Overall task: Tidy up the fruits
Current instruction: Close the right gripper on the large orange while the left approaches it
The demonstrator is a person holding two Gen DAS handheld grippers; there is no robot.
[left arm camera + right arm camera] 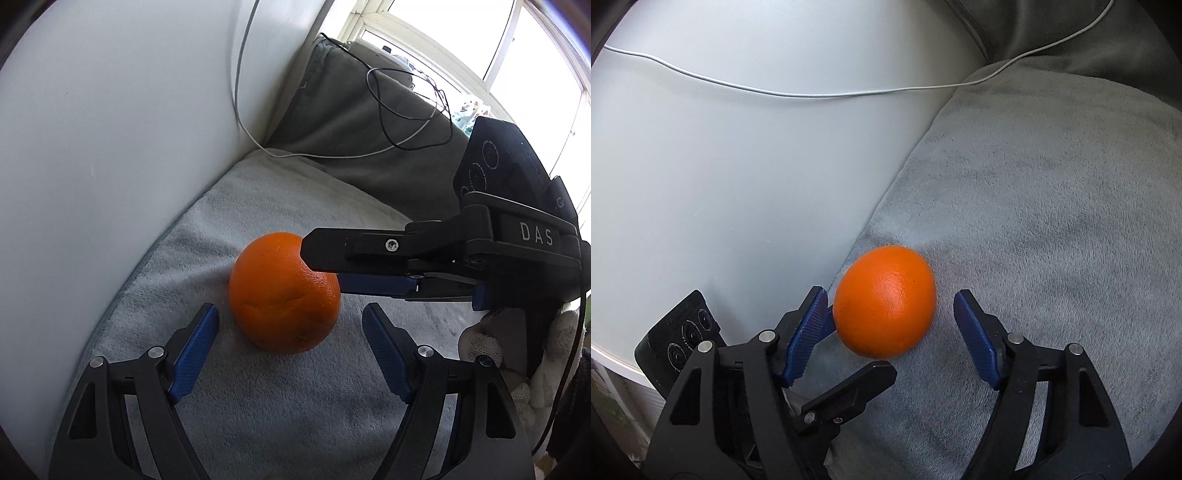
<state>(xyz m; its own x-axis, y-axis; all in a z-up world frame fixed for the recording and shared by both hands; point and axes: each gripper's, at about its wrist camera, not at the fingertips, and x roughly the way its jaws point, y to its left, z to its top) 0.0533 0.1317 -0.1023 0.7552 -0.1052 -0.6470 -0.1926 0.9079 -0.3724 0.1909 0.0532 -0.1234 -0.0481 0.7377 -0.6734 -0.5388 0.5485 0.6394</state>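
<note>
Reaching for the orange [885, 302] on the grey towel [1052, 229], the right gripper [890, 323] straddles it, jaws apart; the left gripper [290, 338] waits near, jaws apart, empty. Next: clamp gently and lift.

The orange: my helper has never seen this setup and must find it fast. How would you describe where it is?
Look for the big pale grey wall; along its foot lies a fluffy light grey blanket. The orange sits on that blanket close to the wall, between the tips of the two black grippers. It is the only round, bright orange thing there.
</note>
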